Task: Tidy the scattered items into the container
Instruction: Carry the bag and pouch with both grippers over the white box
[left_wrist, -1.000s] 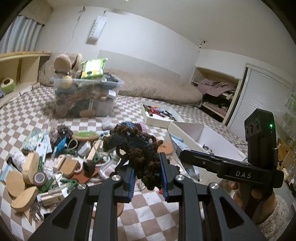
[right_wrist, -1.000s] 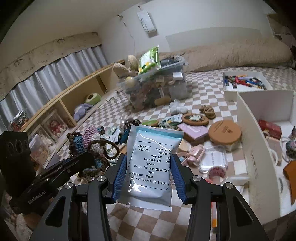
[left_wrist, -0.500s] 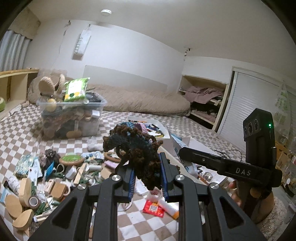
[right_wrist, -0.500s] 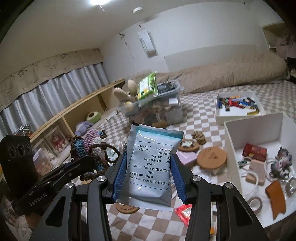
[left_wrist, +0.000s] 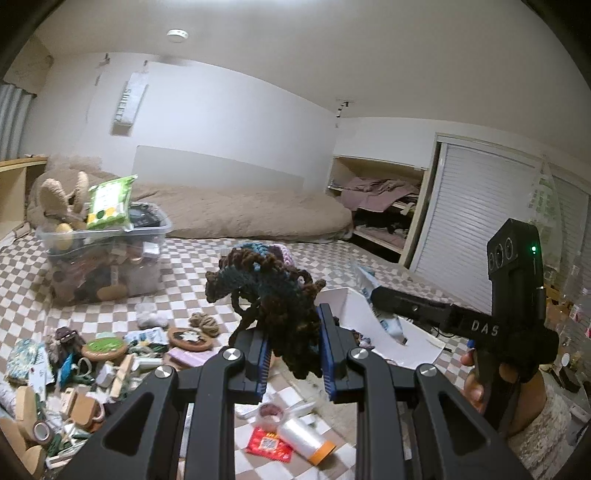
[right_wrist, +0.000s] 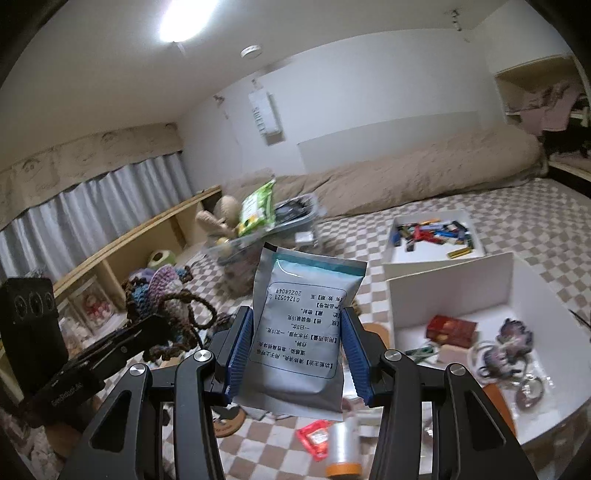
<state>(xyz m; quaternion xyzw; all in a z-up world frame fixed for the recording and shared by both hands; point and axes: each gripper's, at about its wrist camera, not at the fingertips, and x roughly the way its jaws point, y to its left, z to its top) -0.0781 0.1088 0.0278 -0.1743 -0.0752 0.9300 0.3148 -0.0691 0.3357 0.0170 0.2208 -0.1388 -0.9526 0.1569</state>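
My left gripper (left_wrist: 293, 343) is shut on a brown and blue crochet toy (left_wrist: 273, 291), held up in the air over the checkered floor. It also shows in the right wrist view (right_wrist: 166, 314). My right gripper (right_wrist: 297, 354) is shut on a silver foil pouch (right_wrist: 301, 332) with printed text, held high to the left of the white open box (right_wrist: 454, 291). The box holds a red packet (right_wrist: 450, 326), key rings and small items. In the left wrist view the box (left_wrist: 354, 310) lies just beyond the toy, with the right gripper's body (left_wrist: 480, 321) over it.
Scattered items (left_wrist: 92, 362) cover the floor at left. A red sachet (left_wrist: 269, 445) and a clear roll with an orange end (left_wrist: 306, 441) lie below the grippers. A full clear bin (left_wrist: 107, 254), a white tray of small objects (right_wrist: 432, 236) and a beige mattress (left_wrist: 240, 214) lie further back.
Both grippers have risen and tilted up with their loads; more wall and ceiling show. The white box has come closer under the right gripper.
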